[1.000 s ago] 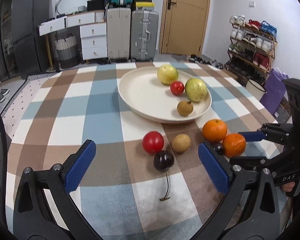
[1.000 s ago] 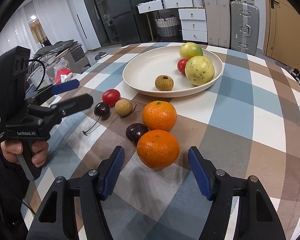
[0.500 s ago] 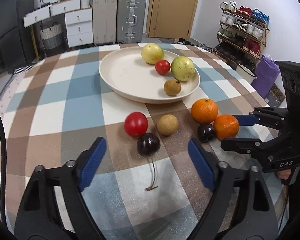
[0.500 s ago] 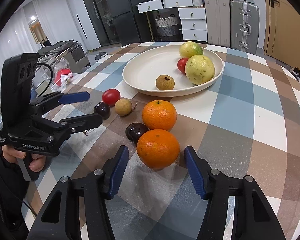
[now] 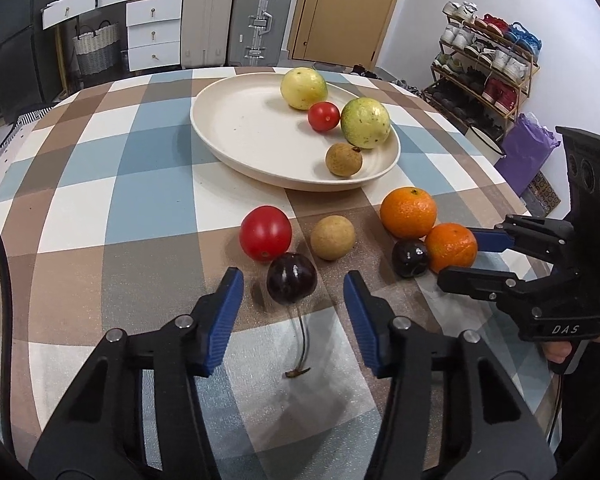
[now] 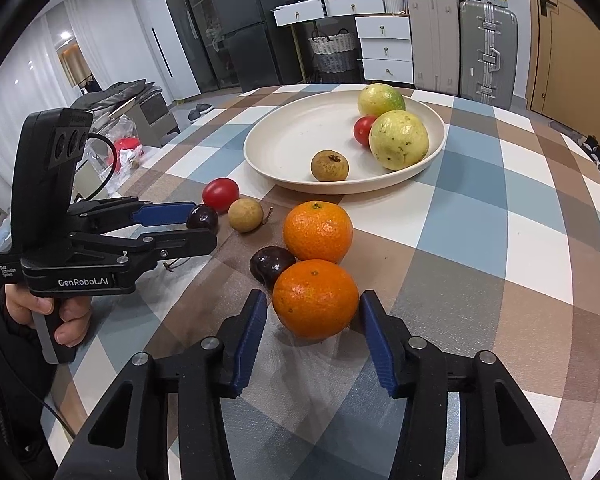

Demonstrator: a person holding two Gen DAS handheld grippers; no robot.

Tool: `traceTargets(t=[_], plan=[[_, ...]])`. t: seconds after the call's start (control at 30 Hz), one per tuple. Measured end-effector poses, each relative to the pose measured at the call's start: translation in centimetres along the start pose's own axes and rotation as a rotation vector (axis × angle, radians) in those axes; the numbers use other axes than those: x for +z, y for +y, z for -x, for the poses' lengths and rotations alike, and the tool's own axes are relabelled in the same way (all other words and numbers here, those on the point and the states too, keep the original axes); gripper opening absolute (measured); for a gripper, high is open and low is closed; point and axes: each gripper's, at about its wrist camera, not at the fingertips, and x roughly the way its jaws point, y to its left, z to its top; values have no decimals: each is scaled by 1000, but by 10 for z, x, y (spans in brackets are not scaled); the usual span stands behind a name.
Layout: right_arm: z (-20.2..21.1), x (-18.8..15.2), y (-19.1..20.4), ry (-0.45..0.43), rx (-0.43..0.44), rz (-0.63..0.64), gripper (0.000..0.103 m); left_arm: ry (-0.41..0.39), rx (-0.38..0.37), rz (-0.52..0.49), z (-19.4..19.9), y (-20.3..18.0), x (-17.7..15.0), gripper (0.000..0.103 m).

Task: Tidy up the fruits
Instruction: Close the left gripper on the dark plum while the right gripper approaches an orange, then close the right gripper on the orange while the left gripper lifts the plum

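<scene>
My left gripper has its jaws spread partway, the blue ribbed pads either side of a dark glossy cherry at lower centre of the left wrist view; the pads stand clear of its skin, holding nothing. The cherry's thin stem trails toward the bottom of the frame across the checked cloth of the tabletop. Just above it sit a smooth red tomato and a matte tan longan.

My right gripper is open a little wider than the nearer orange, which sits between the pads at lower centre of the right wrist view, dimpled and shiny. I cannot tell whether the pads touch it. A second orange lies just behind, and a second dark cherry is tucked against both on their left.

The round cream plate, in the upper middle of the frame, carries two yellow-green speckled fruits, a small red tomato and a rough brown longan
</scene>
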Motion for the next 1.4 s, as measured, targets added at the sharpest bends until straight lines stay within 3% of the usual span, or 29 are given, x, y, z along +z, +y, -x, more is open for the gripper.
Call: traceTargets(t=[0.07,0.13,0.9,1.4], plan=[[0,0,0,0,0,0,50,2,-5,0,0,0,0,28],[0,0,0,-1,0,1,50,2,-5,1,0,0,0,22],[3,0,-1,-15,9,4,42,-89,-5,-60,19,-13,-2,22],[29,6,-6,-153,30,-28,42,-202,1,-29,42,-7,1,22]])
